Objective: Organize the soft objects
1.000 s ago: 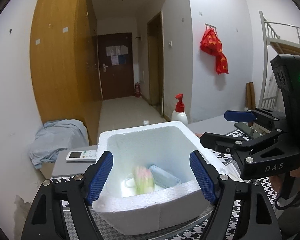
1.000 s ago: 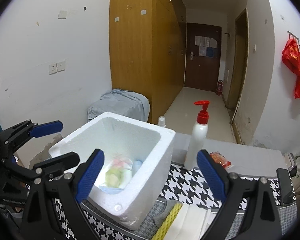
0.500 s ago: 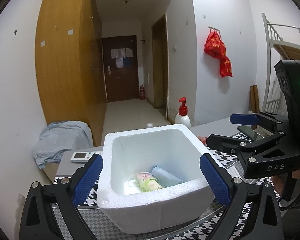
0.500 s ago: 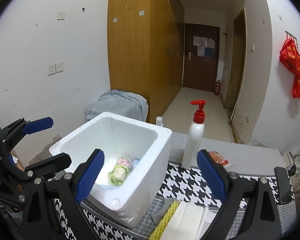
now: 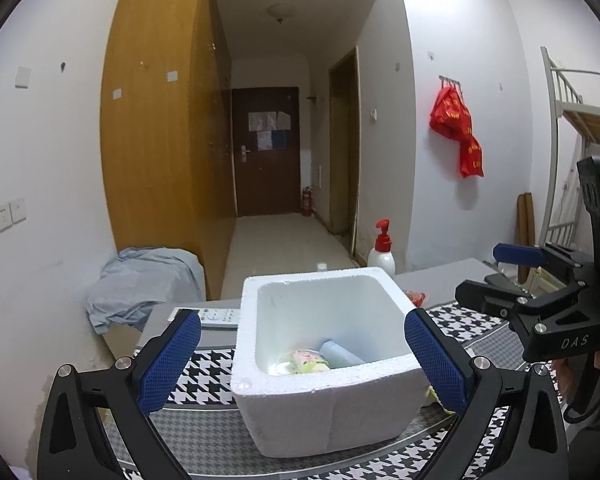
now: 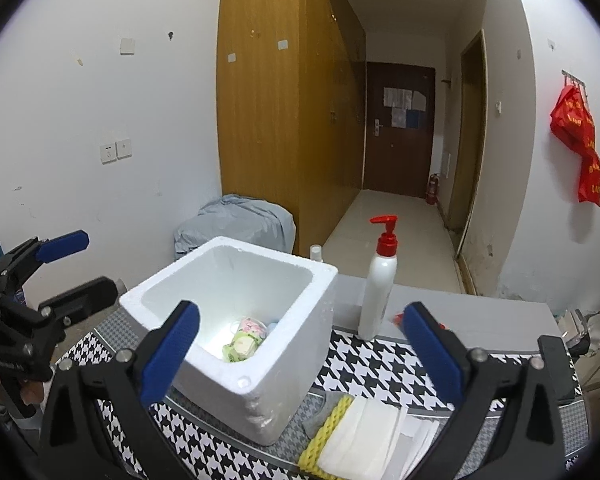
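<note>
- On the table [image 6: 480, 320], over a black-and-white houndstooth cloth [image 6: 380, 364], a white foam box [image 5: 324, 396] is set with its top open.
- Inside the box, a pink-and-green soft bundle [image 5: 306, 360] is seen on the bottom, with a pale blue soft roll [image 5: 340, 354] just beside it; in the right wrist view the bundle [image 6: 246, 338] is seen against the near inner wall.
- The left gripper [image 5: 304, 360] is held before the box; its blue-padded fingers [image 5: 170, 360] are spread as wide as they go, one on each side of the box and apart from its walls, and nothing is gripped.
- The right gripper [image 6: 300, 356] is held to the right of the box; its fingers [image 6: 430, 350] are just being opened to full width, and nothing is held between them.
- Below the right gripper, a folded white cloth [image 6: 364, 440] with a yellow netted piece [image 6: 326, 432] along its edge is laid on the table, near the box's corner.
- A white pump bottle with a red head [image 6: 380, 280] is stood upright behind the cloth, to the right of the box.
- A white remote control [image 5: 208, 316] is laid behind the box on its left.
</note>
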